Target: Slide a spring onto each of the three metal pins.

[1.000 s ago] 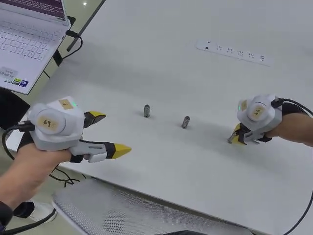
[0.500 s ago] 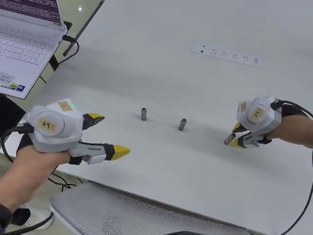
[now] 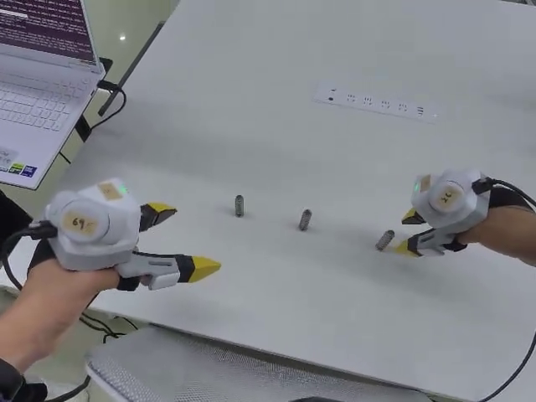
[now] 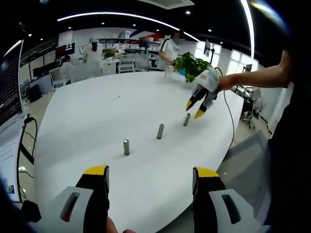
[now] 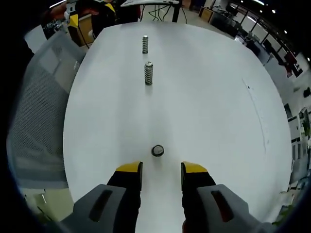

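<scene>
The broad white desk has a laptop at its far left corner and a power strip toward the far edge. Three upright pins stand in a row across the middle. The first pin and second pin wear springs. The third pin sits just beside the right gripper, whose jaws are parted and empty. The left gripper hovers over the near edge, jaws spread wide, holding nothing.
</scene>
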